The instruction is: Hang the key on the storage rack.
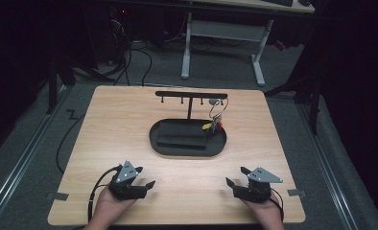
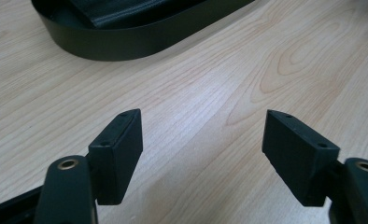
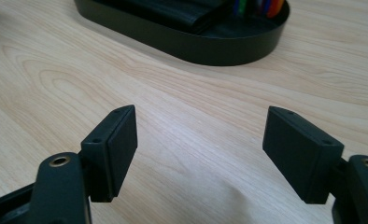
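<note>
A pale wooden desk [image 1: 129, 120] fills the middle of the high view. Beyond both claws, near the desk's centre, sits a black oval tray [image 1: 177, 146] with a flat black block inside it. A black T-shaped rack [image 1: 191, 96] with small pegs rises from the back of the tray. From a peg near its right end hangs a bunch of keys [image 1: 215, 122] on a ring, its coloured tags dangling just over the tray's right side, ahead of the right claw and a little to its left.

At the near edge, well short of the tray, the left claw [image 1: 141, 176] and the right claw [image 1: 236, 176] rest low in the person's hands, well apart from each other. Both stand wide open with nothing between their jaws, only bare wood.

Judging from this, the keys already hang on the rack, so the hanging looks done, and both claws sit clear of it with little left to do.
</note>
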The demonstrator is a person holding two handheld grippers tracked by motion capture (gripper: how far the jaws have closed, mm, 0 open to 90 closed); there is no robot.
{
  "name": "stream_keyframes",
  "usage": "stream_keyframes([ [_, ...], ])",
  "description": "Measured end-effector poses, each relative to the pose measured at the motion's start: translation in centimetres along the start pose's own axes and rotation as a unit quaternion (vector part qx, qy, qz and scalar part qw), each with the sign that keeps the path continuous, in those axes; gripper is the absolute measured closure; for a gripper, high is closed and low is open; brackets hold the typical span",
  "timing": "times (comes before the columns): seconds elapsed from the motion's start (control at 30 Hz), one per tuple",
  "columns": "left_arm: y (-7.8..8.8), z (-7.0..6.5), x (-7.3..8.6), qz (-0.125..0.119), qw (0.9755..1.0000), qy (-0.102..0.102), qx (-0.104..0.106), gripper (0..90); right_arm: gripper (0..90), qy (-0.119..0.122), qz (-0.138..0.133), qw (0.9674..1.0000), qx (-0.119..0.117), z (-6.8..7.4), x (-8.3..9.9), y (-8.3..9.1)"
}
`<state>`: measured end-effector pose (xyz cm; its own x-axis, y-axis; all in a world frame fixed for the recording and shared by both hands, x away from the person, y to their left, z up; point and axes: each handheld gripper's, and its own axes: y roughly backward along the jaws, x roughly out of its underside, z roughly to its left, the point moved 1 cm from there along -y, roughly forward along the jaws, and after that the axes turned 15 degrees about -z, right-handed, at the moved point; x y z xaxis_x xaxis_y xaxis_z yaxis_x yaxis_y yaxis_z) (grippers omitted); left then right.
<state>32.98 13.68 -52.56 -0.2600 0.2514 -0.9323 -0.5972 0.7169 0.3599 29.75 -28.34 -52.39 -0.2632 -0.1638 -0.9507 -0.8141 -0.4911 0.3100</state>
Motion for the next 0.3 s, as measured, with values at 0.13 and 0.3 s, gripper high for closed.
stream_keyframes([
  [0.13, 0.8, 0.0, 0.4, 0.001, 0.9999, 0.004, -0.013, 30.5, 26.6, 0.008, 0.0, 0.9999, -0.008, 0.1, -0.1, -0.7],
  [0.3, 1.9, 0.2, 0.3, -0.01, 0.9997, 0.0, -0.021, 31.3, 26.5, 0.003, -0.005, 0.9999, -0.014, 0.2, -0.4, -1.1],
])
